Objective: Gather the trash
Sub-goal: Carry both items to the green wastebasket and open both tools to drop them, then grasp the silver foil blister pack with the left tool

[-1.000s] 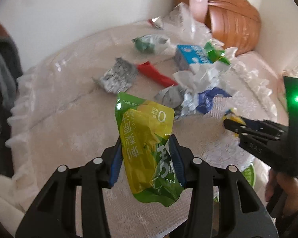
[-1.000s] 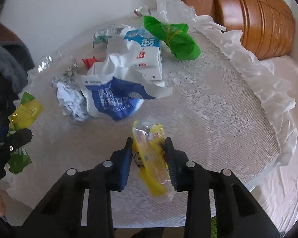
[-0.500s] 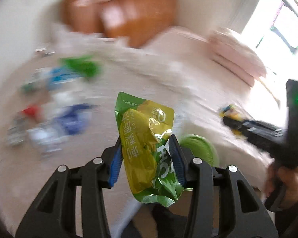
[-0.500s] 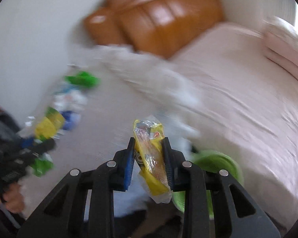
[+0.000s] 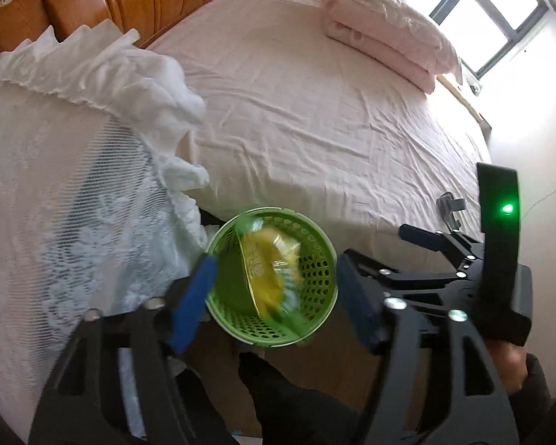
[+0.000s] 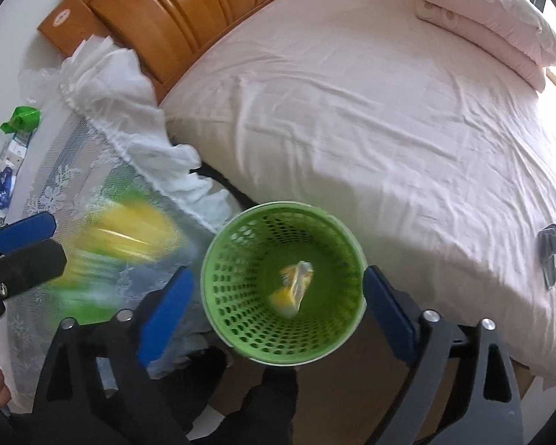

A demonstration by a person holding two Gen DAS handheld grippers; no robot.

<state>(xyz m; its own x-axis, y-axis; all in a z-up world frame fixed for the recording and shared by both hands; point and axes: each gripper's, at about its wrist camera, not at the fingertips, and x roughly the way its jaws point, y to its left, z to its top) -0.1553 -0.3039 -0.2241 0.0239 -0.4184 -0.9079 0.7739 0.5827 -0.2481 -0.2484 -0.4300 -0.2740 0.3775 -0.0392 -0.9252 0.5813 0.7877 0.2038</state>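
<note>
A green perforated bin (image 5: 311,259) (image 6: 241,259) stands on the floor between the lace-covered table and the bed. My left gripper (image 5: 274,289) is open above it; the green-yellow pouch (image 5: 270,270) is blurred, falling free over the bin, and shows as a blur in the right wrist view (image 6: 126,233). My right gripper (image 6: 278,296) is open above the bin; the yellow wrapper (image 6: 293,289) lies at the bin's bottom. My right gripper also shows in the left wrist view (image 5: 374,248), and my left fingertips (image 6: 26,230) in the right wrist view.
The table with its white lace cloth (image 5: 55,204) (image 6: 74,163) is at left, with more trash (image 6: 7,155) at its far side. A pink bed (image 5: 315,92) with a folded quilt (image 5: 389,29) and a wooden headboard (image 6: 166,11) fills the right.
Both grippers swung from the table to above the bin and opened. The yellow wrapper dropped into the bin; the green-yellow pouch left the left jaws and is falling.
</note>
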